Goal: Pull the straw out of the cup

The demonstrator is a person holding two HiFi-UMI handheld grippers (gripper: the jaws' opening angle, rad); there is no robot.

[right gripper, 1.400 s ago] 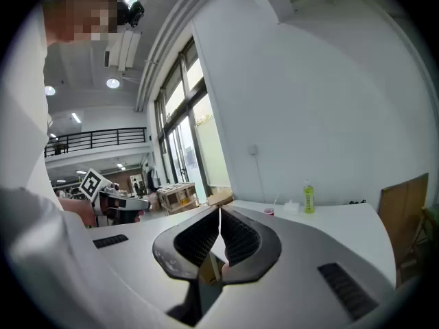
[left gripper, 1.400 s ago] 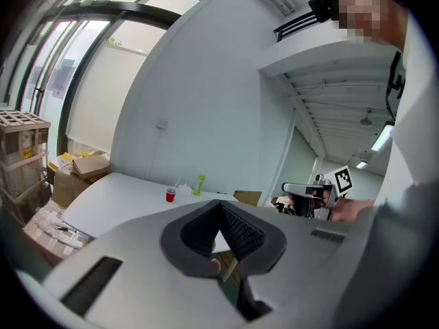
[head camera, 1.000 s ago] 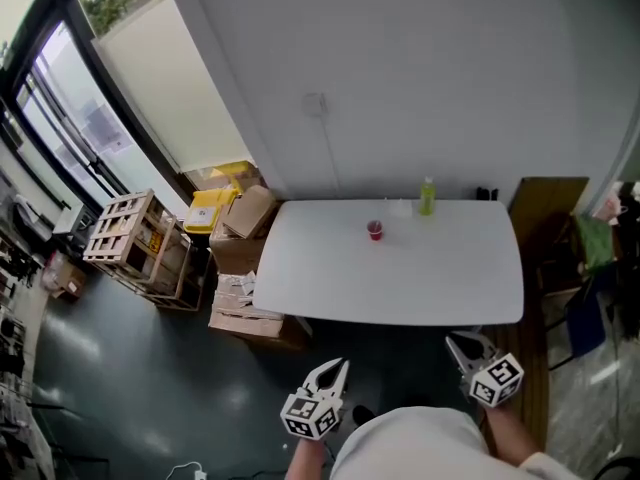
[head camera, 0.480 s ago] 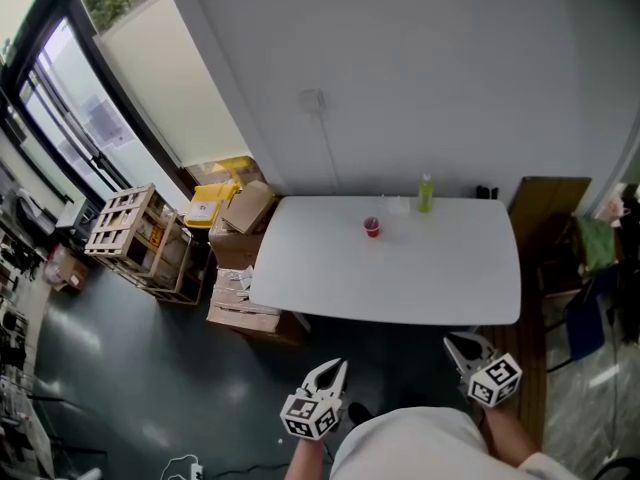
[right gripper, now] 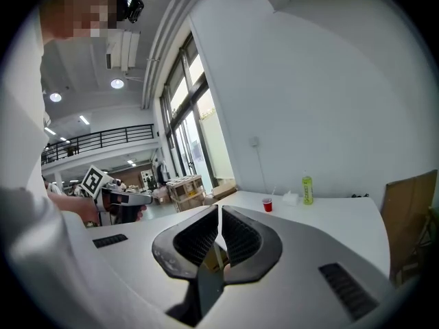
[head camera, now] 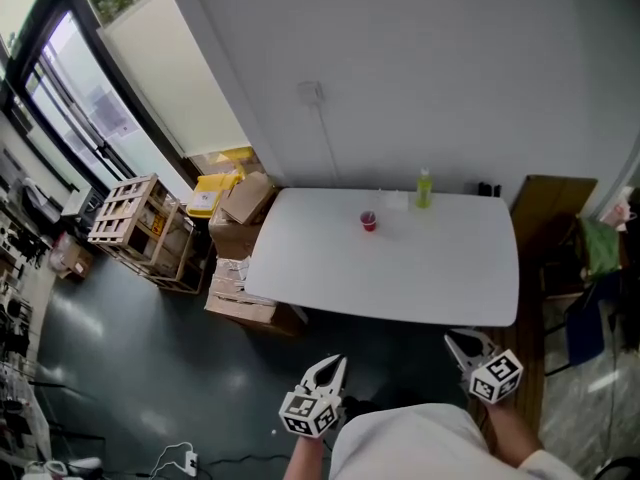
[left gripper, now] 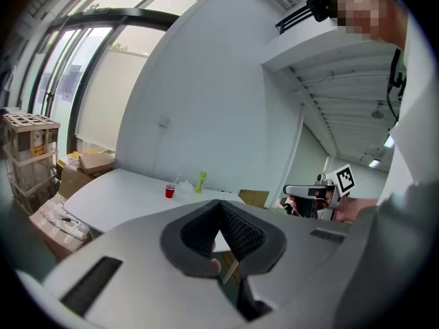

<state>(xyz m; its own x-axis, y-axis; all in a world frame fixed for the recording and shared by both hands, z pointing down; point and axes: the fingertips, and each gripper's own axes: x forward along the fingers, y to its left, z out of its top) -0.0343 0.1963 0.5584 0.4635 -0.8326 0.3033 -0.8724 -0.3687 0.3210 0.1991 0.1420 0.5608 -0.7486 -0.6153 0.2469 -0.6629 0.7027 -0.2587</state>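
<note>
The left gripper [head camera: 337,367] and, well to its right, the right gripper [head camera: 456,341] were level with each other, close to the person's body. Both pointed forward, tilted slightly down, jaws closed together on nothing.

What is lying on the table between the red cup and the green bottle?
A small white packet, perhaps tissues; it shows best in the right gripper view.
</note>
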